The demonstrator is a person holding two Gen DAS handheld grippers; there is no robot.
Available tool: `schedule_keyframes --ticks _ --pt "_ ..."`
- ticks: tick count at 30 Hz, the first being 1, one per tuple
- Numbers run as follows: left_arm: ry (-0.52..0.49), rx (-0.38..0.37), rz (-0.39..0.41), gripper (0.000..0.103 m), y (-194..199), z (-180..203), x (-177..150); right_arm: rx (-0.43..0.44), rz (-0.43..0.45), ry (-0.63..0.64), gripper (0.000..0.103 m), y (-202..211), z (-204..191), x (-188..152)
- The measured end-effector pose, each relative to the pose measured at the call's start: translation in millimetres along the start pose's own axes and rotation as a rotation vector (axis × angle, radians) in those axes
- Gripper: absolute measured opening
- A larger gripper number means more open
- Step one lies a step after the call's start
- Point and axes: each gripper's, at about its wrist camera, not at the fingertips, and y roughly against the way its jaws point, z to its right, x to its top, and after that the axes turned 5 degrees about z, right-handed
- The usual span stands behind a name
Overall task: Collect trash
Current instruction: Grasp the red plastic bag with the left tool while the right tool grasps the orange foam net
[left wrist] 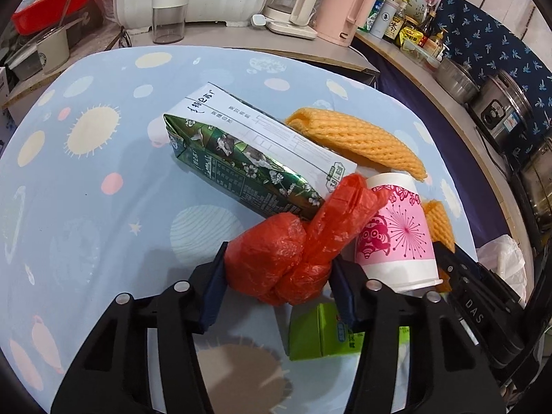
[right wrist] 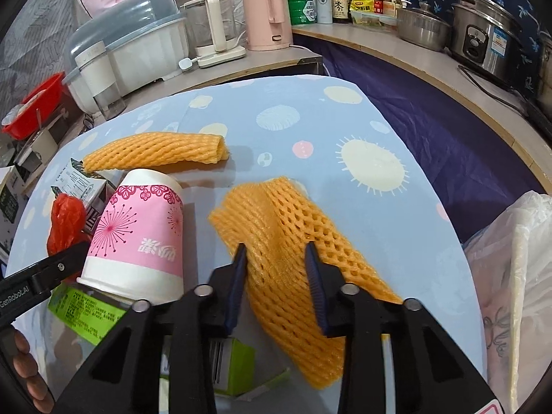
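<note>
Gripping was the step in hand, on both sides at once. The left gripper (left wrist: 277, 276) had its jaws half-closed against a knotted red bag (left wrist: 293, 248), pads pressing its two flanks, the bag resting on the blue cloth (left wrist: 103, 158) just in front of a green milk carton (left wrist: 241, 158). The right gripper (right wrist: 276, 272) stood narrow, its pads pinching a fold of orange foam net (right wrist: 276, 217) that lay on the same cloth beside an overturned pink cup (right wrist: 138, 241). A second net (right wrist: 155, 153) lay farther back, and a lime-green box (right wrist: 86, 314) sat under the cup's rim.

By my judgement, the next move called for lifting both pieces clear and carrying them to the white plastic bag (right wrist: 517, 241) at the table's right edge; the net was limp and might snag or trail, and the bag's knot could slip.

As for writing: "DAS" showed on one gripper body, "GenRobot.AI" on the other. The carton bore Chinese print and "3.8"; the cup carried white Chinese characters, too warped to read.
</note>
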Motion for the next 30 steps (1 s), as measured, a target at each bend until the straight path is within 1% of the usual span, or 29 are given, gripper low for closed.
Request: schedule_keyframes --ticks 5,8,12,17,21,25,30 --pt "-0.029 0.01 0.041 0.045 17.6 4.9 -0.7 0.003 0.041 -0.031 0.01 19.9 7.2 4.7" --pt "-0.04 0.012 0.074 0.045 35.2 9.0 -0.5 0.003 0.081 -0.045 0.01 41.7 12.4 7.8" --pt "-0.051 -0.012 0.116 0.045 62.0 18.2 1.5 0.02 0.133 -0.082 0.01 76.6 22.7 9.1" --pt "-0.093 -0.071 0.172 0.045 100.8 41.9 -1.0 0.03 0.19 -0.115 0.01 115.9 35.0 4.9" --pt "-0.14 -0.123 0.203 0.045 127.0 69.2 -8.1 0.025 0.236 -0.143 0.01 147.8 50.5 -1.2" --pt "-0.191 -0.169 0.212 0.045 143.1 97.2 -20.4 0.005 0.273 -0.176 0.01 175.4 71.5 -8.4" --pt "-0.256 -0.224 0.21 0.045 153.2 132.4 -35.1 -0.037 0.313 -0.235 0.01 205.2 106.1 -23.0"
